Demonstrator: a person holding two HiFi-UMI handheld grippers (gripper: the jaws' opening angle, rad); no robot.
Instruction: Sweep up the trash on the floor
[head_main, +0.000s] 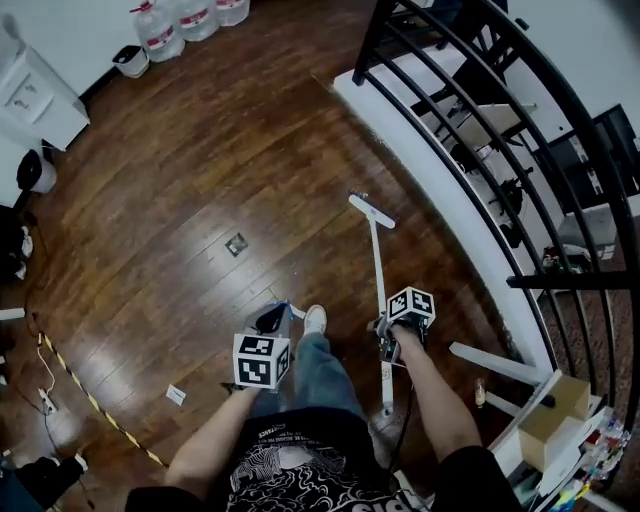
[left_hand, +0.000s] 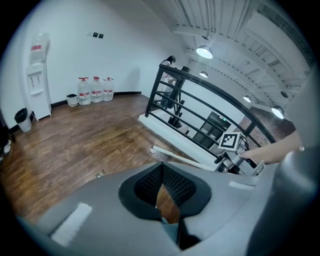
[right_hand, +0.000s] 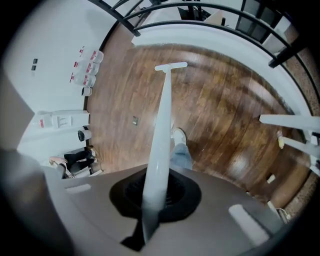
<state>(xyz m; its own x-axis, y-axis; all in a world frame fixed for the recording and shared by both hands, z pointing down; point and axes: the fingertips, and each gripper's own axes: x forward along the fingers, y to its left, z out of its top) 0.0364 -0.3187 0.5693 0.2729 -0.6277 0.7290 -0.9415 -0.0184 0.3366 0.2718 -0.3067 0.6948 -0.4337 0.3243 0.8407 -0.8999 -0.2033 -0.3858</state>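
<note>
My right gripper (head_main: 386, 326) (right_hand: 152, 200) is shut on the long white handle of a broom (head_main: 377, 262) (right_hand: 162, 125). The broom's narrow head (head_main: 371, 210) (right_hand: 171, 66) rests on the wooden floor ahead of me. A small square piece of trash (head_main: 236, 244) (right_hand: 134, 120) lies on the floor to the left of the head, and a white scrap (head_main: 176, 395) lies near my left side. My left gripper (head_main: 272, 318) (left_hand: 165, 200) hangs beside my left leg, level with the room. Its jaws are together apart from a thin slit, with nothing between them.
A curved black railing (head_main: 480, 120) on a white kerb (head_main: 440, 180) runs along the right. Water jugs (head_main: 160, 30) and a white dispenser (head_main: 35, 95) stand at the far wall. Yellow-black tape (head_main: 95, 405) crosses the floor at left. A shelf with a cardboard box (head_main: 560, 415) stands at right.
</note>
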